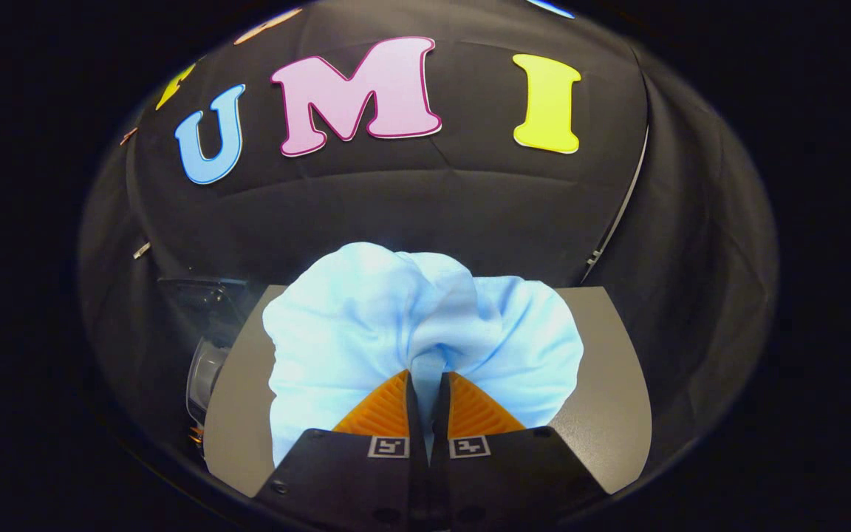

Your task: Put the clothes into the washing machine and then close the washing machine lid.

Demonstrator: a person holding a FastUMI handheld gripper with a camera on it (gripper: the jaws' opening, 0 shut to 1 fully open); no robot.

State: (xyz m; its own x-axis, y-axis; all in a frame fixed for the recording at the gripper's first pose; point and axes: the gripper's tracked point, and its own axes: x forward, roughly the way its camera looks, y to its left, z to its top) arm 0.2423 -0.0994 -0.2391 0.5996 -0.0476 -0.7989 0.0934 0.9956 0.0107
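Observation:
A bunched light-blue cloth [366,325] bulges up just ahead of my fingers. My gripper [425,380] is shut on a fold of it, both fingertips pinching the fabric between them. The cloth hangs over a grey flat surface [603,369] that spreads out to both sides below it. Left of that surface a clear plastic part with a rounded edge [207,362] shows, possibly the washing machine's lid or tub; I cannot tell which.
The booth's black cloth wall [470,207] rises close behind the grey surface. A thin pale strip [621,207] runs down the wall's right seam.

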